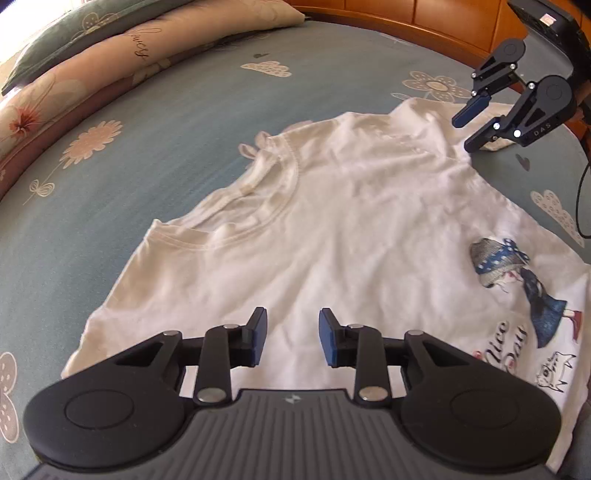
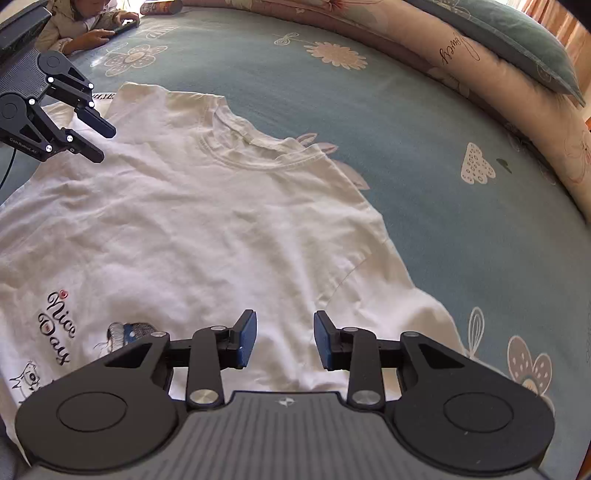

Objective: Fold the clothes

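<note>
Notably soft, light, limp: white T-shirt [image 1: 332,206] lay flat, print up, on bedsheet [image 1: 166,122] | left gripper [image 1: 291,338] and right gripper [image 2: 284,339] both parted, empty, above cloth | judged best pinched at sleeve edges.

floral blue bedsheet [image 1: 177,122], stacked pillows [image 2: 517,48], a person [image 2: 85,26] leaning on it.
</note>
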The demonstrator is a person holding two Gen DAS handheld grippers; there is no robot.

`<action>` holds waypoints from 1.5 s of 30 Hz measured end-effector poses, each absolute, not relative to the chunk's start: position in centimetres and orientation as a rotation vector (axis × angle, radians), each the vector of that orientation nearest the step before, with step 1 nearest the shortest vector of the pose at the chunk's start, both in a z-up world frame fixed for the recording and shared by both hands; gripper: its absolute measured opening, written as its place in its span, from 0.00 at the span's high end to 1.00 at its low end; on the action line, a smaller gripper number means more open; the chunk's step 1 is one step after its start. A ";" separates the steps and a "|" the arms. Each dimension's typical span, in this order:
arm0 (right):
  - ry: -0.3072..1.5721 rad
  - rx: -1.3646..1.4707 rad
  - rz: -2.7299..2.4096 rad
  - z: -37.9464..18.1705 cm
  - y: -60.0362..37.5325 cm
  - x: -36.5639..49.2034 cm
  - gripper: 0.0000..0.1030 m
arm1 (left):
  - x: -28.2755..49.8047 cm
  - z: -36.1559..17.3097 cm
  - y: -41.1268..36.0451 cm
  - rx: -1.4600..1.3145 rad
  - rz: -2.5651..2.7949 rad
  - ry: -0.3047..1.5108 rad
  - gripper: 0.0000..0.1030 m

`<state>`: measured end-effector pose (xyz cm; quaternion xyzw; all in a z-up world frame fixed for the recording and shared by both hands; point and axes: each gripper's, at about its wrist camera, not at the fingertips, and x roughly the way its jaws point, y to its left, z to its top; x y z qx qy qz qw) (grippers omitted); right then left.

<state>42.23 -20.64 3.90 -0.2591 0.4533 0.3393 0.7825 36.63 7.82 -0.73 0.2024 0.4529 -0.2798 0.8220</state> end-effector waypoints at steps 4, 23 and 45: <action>0.931 -0.552 0.750 2.6 -18.6 48.4 0.63 | 42.2 -2.2 9.8 0.477 -0.513 0.933 0.58; 1.091 -0.588 0.907 -3.4 -13.0 58.2 0.70 | 50.4 -5.9 13.1 0.419 -0.619 1.096 0.60; 0.954 -0.615 0.670 -2.5 -12.1 57.0 0.90 | 50.4 -0.8 12.7 0.298 -0.405 0.906 0.95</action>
